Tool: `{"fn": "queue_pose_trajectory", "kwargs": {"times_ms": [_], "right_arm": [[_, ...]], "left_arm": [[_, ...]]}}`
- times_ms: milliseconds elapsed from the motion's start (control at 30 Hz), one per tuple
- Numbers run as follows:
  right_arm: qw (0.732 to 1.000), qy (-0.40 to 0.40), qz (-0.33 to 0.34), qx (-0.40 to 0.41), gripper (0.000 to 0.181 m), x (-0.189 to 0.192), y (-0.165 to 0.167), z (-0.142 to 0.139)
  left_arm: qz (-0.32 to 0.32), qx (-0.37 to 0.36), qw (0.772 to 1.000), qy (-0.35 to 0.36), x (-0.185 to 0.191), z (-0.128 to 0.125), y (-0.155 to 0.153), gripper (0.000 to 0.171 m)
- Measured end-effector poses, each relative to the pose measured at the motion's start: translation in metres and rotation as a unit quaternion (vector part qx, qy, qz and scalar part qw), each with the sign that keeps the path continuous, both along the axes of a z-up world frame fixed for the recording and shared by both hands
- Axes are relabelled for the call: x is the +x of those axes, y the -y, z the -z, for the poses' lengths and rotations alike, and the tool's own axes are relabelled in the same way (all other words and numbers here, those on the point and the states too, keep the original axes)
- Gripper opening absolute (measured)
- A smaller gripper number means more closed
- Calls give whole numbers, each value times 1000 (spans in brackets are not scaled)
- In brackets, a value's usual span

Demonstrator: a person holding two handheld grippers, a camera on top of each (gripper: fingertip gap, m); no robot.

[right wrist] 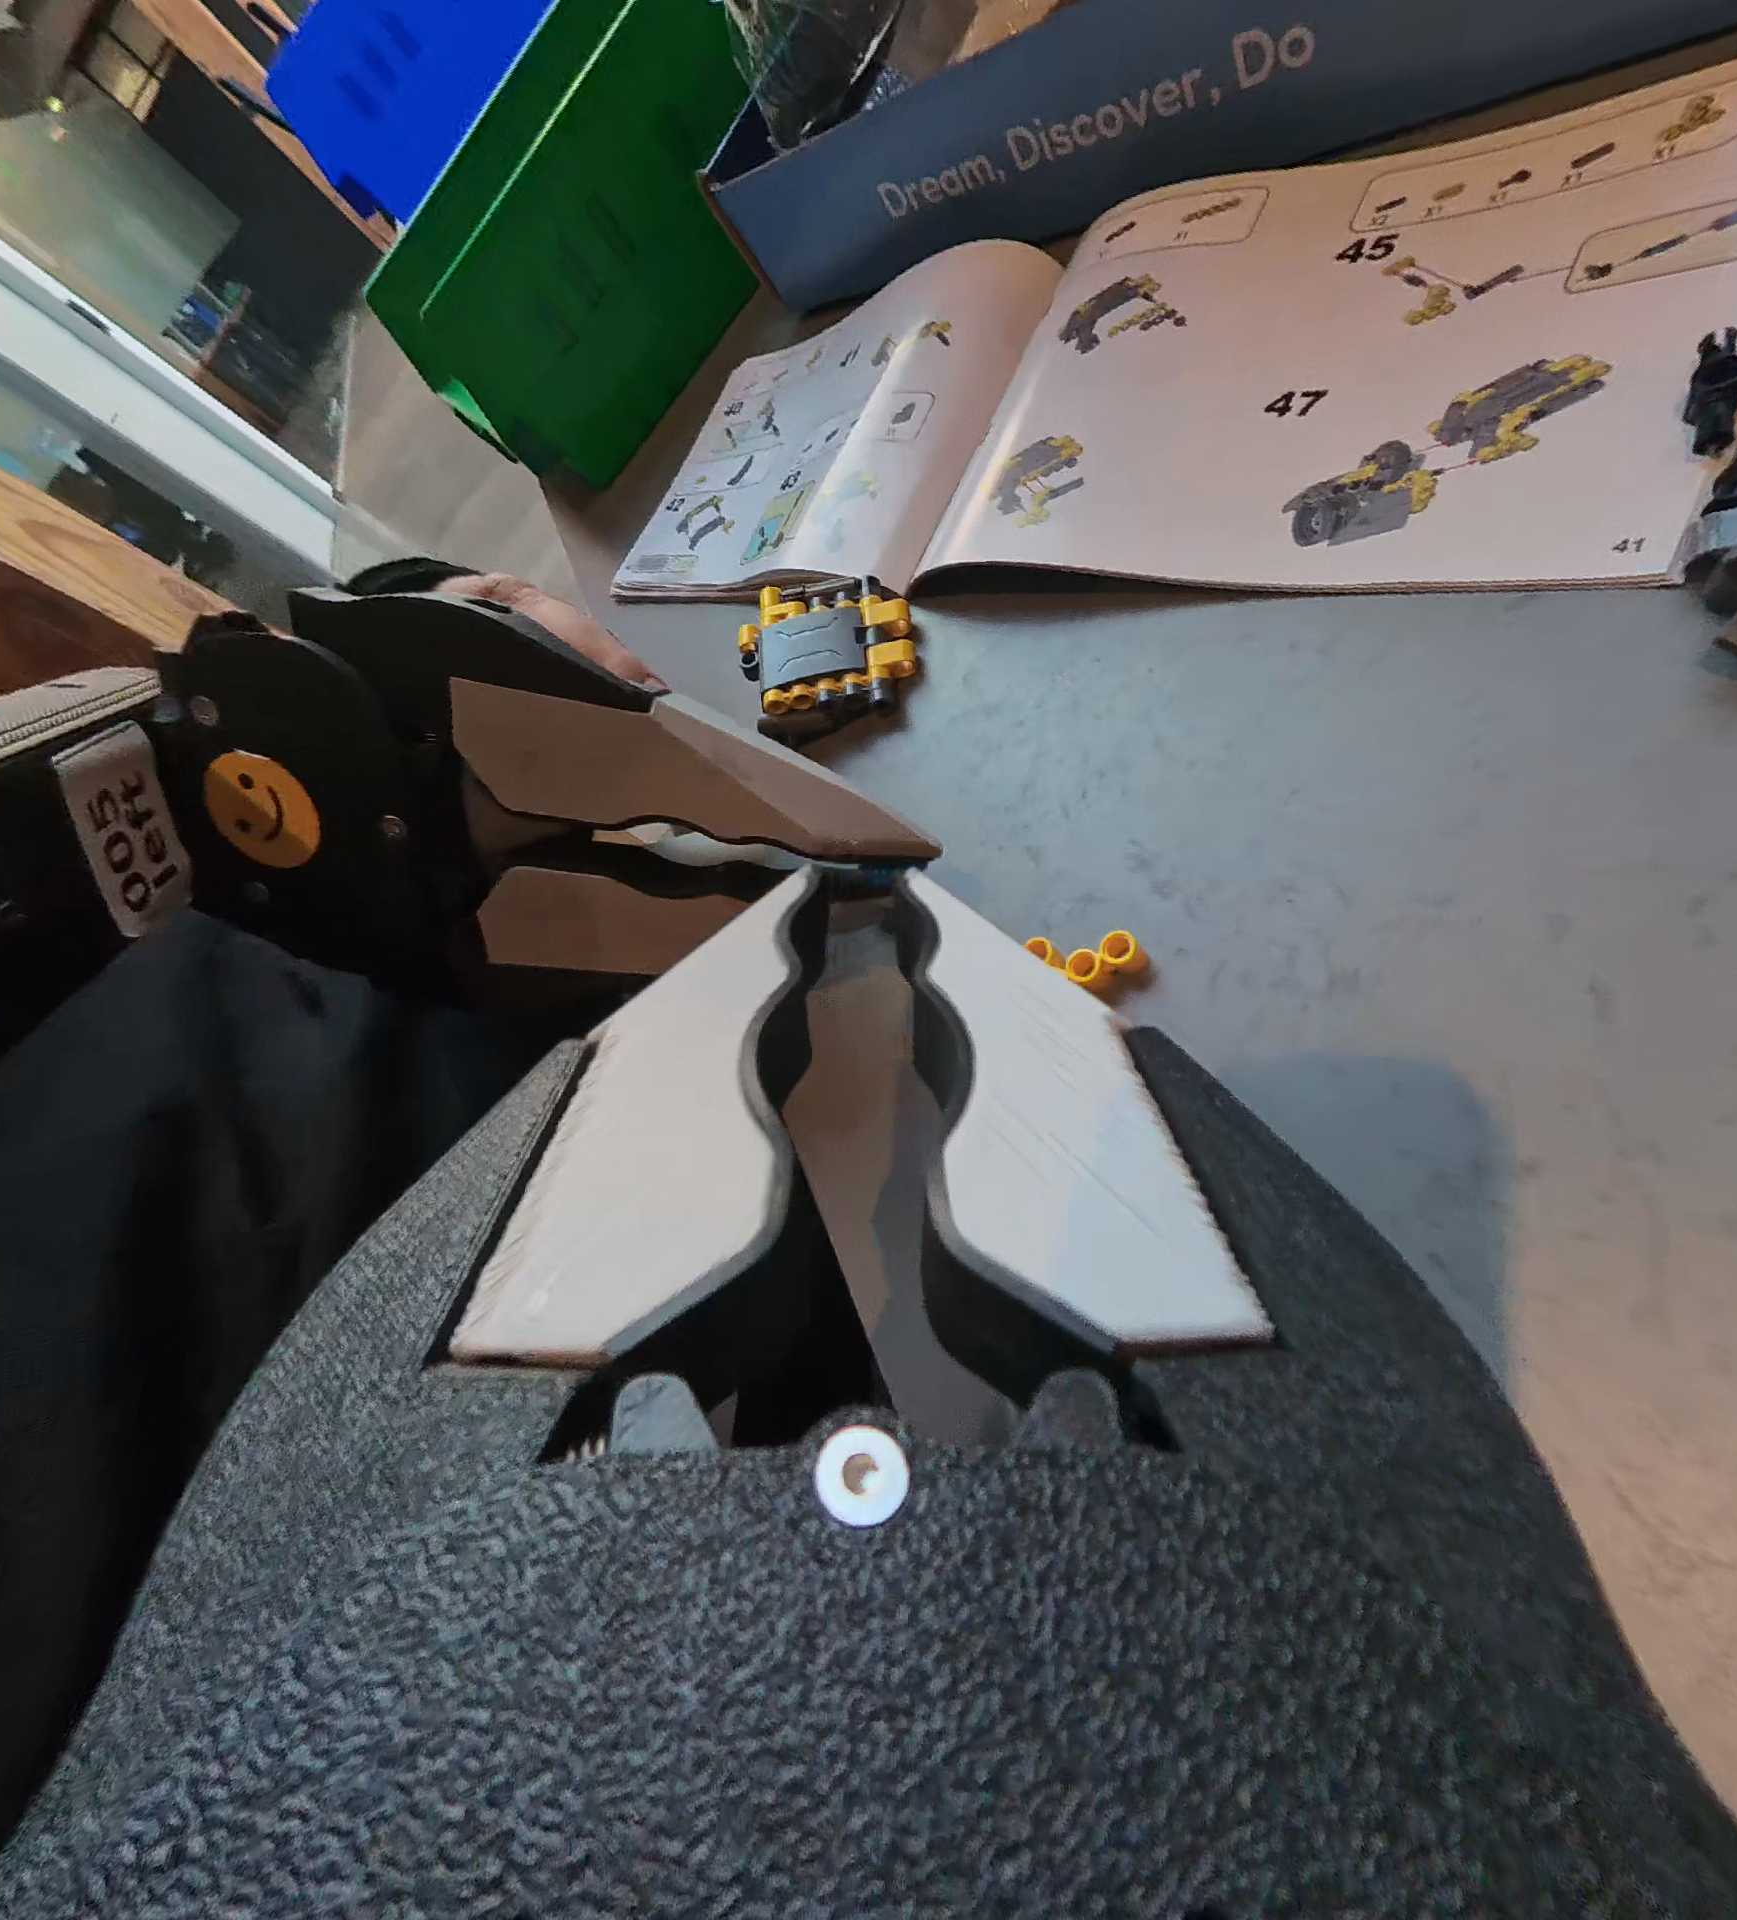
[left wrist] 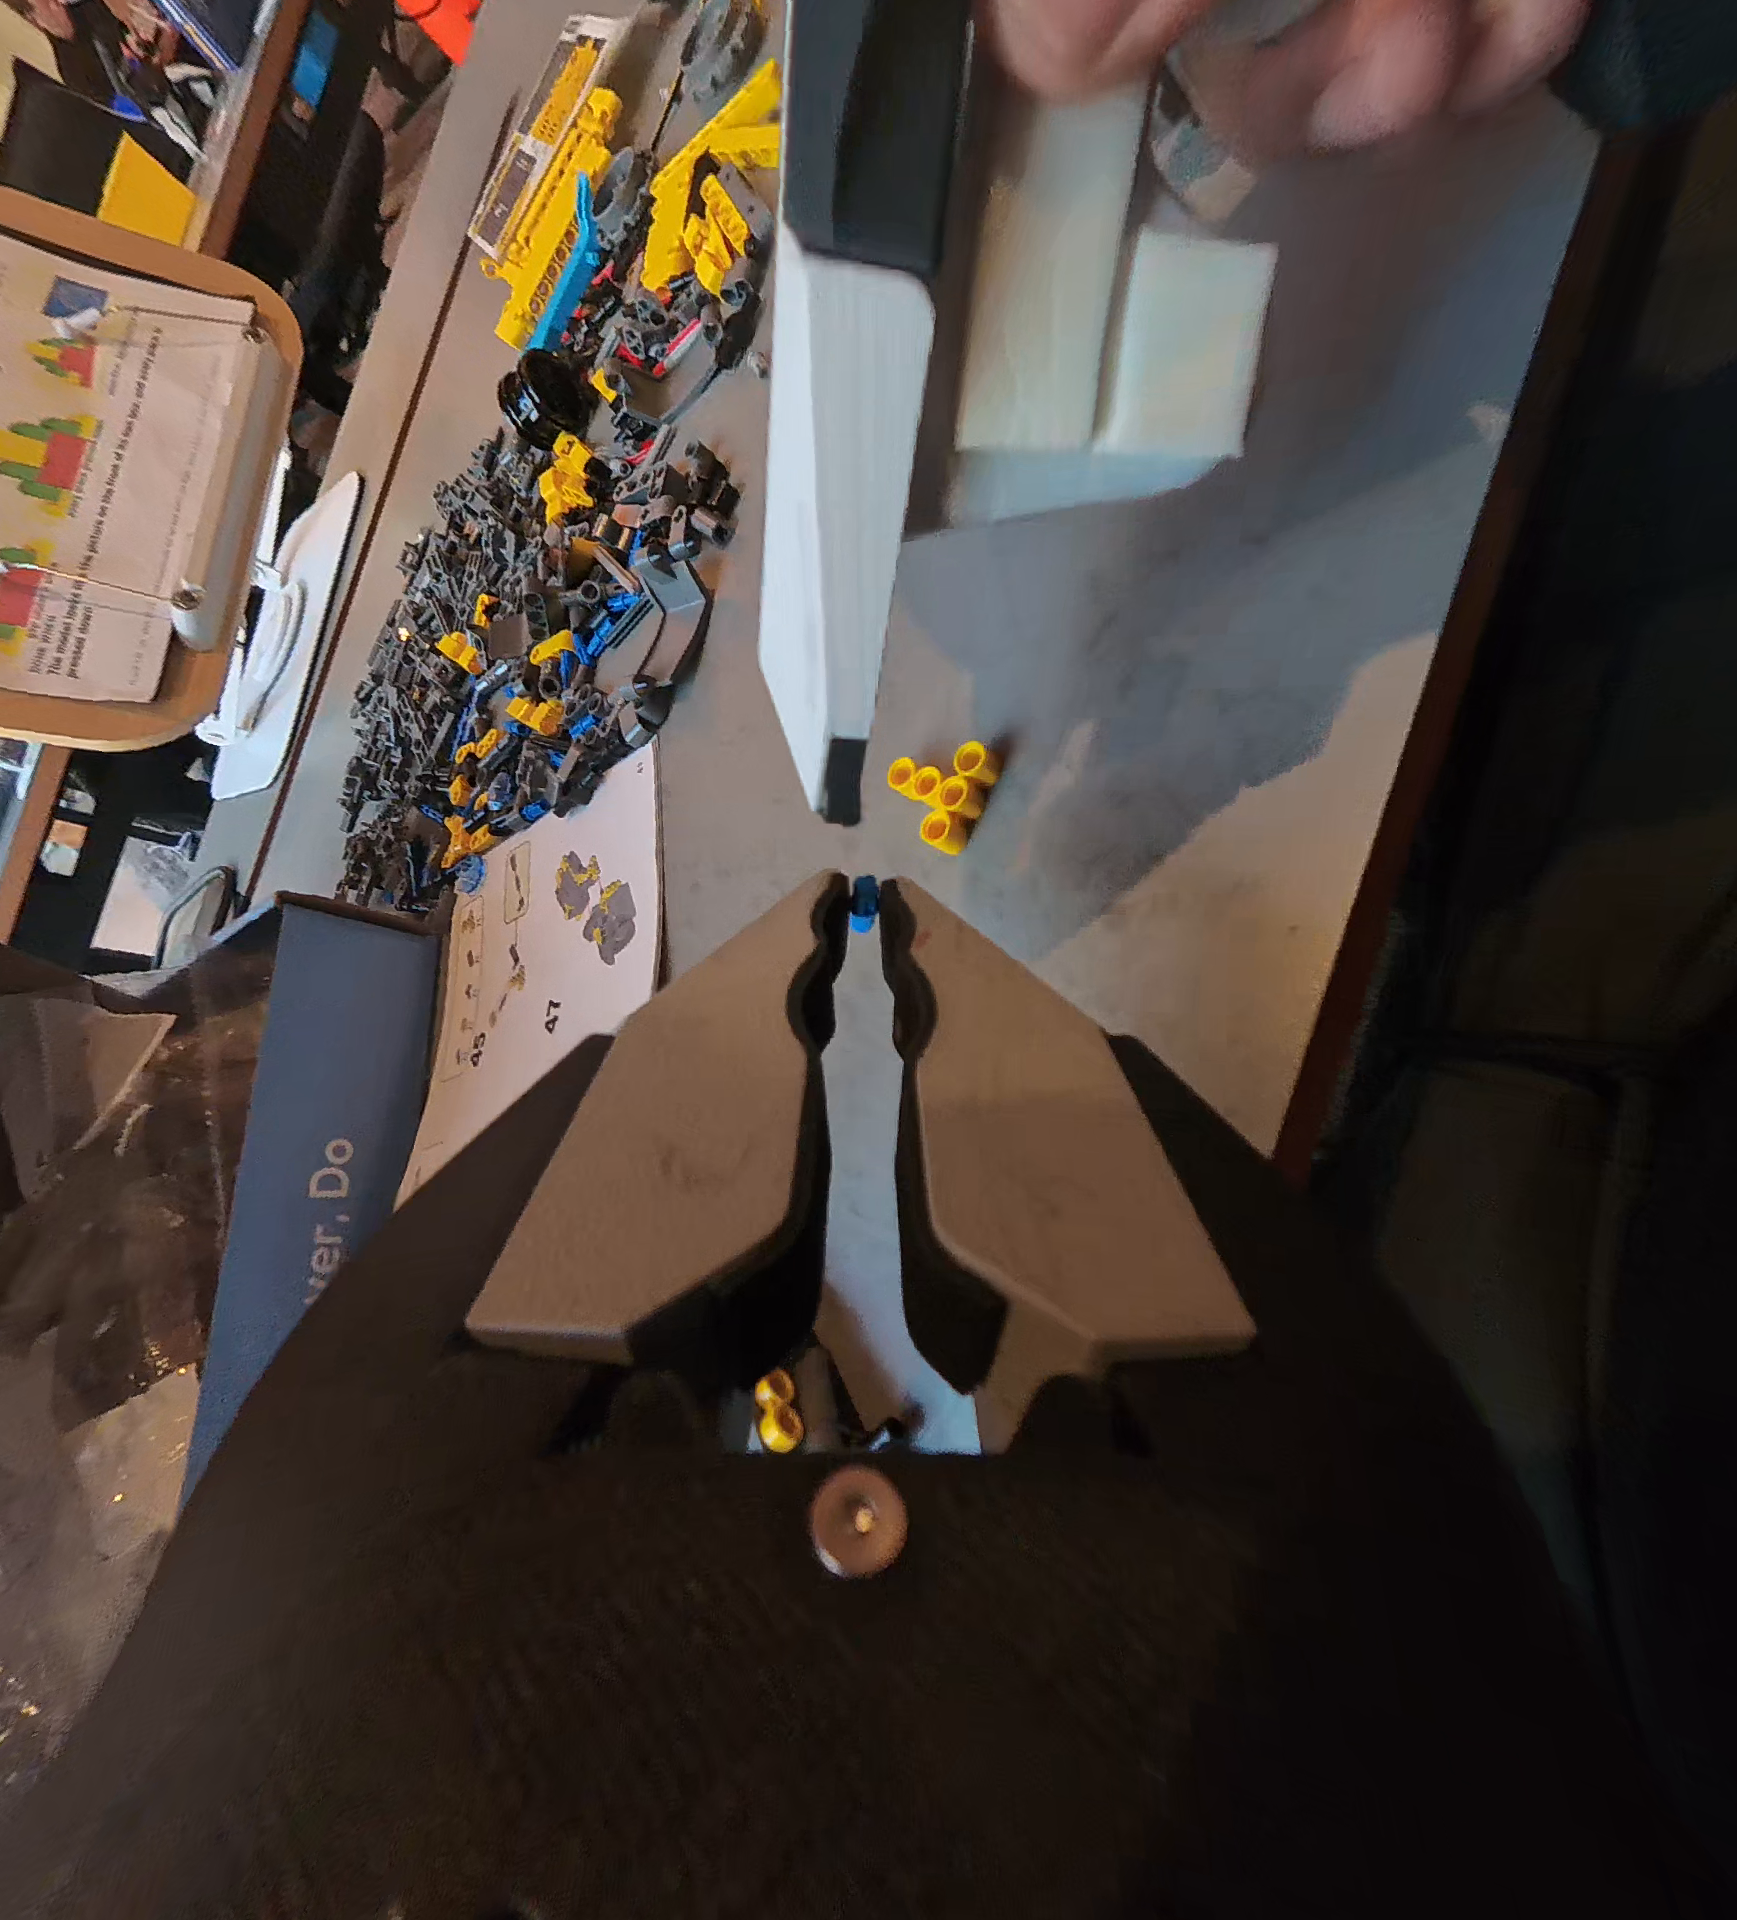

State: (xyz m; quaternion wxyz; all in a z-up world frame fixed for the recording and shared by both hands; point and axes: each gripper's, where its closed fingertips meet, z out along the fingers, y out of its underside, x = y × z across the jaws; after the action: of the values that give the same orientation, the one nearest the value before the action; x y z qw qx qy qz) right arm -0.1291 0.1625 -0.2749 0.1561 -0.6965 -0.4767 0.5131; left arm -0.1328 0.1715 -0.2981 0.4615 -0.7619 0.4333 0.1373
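Here the left gripper [left wrist: 862, 896] pinches a small blue peg [left wrist: 863, 902] at its nearly closed tips, yellow connector piece [left wrist: 945, 795] just beyond; the right gripper [right wrist: 859, 883], jaws slightly parted, meets that peg, its grip unclear.

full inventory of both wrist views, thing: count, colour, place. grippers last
blue pin: one, blue, pinched at the left gripper's tips
yellow connector cluster: one, yellow, on the table just past the tips
small assembly: one, grey and yellow, in front of the booklet
instruction booklet: one, open, white pages, on the table
loose parts pile: many, grey, black, blue and yellow, left of the booklet
box: one, dark blue, behind the booklet
bin: one, green, left of the box
table: one, grey
left gripper: grey fingers, shut on the pin
right gripper: tips meeting the left gripper's tips; grip unclear
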Motion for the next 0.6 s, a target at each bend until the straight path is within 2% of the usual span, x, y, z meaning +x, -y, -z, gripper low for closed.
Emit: {"fn": "queue_pose_trajectory", "kwargs": {"times_ms": [500, 600], "right_arm": [[1000, 16, -19, -13, 21, -1, 6, 11], [1000, 20, -11, 3, 18, 2, 1, 12]], "left_arm": [[19, 9, 1000, 6, 8, -2, 4, 3], [24, -25, 996, 77, 11, 0, 5, 2]]}}
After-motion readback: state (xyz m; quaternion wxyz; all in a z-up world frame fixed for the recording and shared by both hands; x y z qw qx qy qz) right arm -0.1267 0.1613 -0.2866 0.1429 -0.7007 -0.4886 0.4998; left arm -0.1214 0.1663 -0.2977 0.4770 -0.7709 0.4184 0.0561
